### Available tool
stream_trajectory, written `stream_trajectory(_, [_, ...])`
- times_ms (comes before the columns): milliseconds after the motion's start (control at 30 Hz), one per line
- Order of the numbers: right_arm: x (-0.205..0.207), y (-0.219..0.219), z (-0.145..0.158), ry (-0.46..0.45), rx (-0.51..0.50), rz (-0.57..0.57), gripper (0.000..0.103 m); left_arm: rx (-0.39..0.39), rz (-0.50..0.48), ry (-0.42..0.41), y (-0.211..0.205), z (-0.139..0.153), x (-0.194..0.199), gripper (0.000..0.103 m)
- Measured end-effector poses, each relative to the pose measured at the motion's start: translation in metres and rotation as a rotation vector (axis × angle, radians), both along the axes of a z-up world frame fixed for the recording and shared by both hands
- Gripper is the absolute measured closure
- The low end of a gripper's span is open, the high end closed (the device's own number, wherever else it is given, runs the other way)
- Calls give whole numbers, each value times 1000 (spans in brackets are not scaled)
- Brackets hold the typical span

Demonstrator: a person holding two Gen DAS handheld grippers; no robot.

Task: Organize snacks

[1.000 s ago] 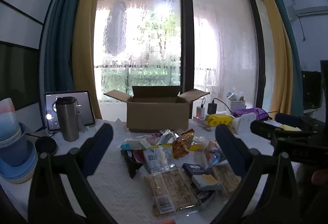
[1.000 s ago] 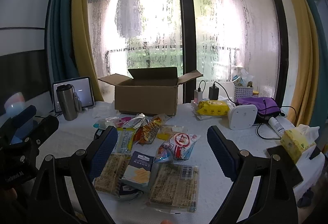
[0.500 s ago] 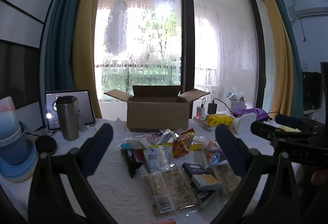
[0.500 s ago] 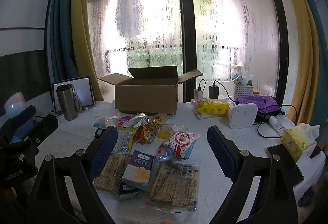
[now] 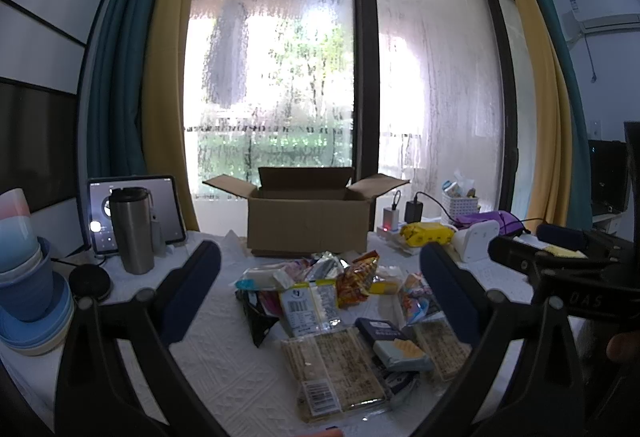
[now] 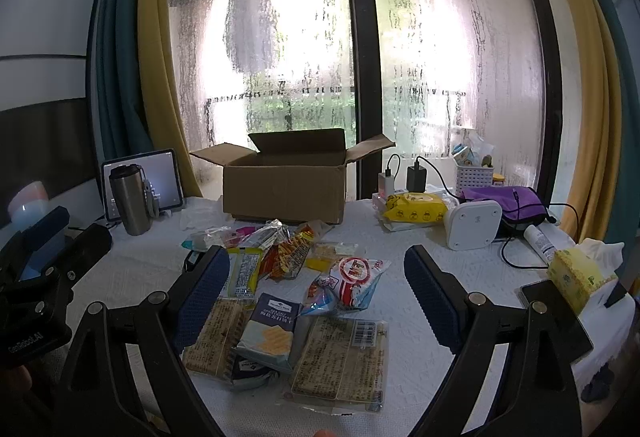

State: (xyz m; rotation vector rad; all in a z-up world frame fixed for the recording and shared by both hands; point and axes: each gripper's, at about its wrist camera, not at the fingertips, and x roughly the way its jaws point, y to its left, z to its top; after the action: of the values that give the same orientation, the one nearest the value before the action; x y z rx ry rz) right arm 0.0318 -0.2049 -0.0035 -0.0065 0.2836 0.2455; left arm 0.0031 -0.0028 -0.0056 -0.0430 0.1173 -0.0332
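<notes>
open tool (image 5: 320, 277), snacks (image 5: 340, 309), cardboard box (image 5: 308, 225)

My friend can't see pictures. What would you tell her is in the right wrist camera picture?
A pile of snack packets lies on a white table, seen between the open, empty jaws of the right gripper. Behind the pile an open cardboard box stands before a foggy window.

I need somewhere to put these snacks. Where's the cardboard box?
The open cardboard box stands at the table's far edge by the window, behind the snack pile, between the steel tumbler and the yellow wipes pack.
</notes>
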Motion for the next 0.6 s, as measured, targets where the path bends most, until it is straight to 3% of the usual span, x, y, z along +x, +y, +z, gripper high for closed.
stream_trajectory(600, [1,-1,0,3,2,1,12,-2,1,1,0,0,0,2])
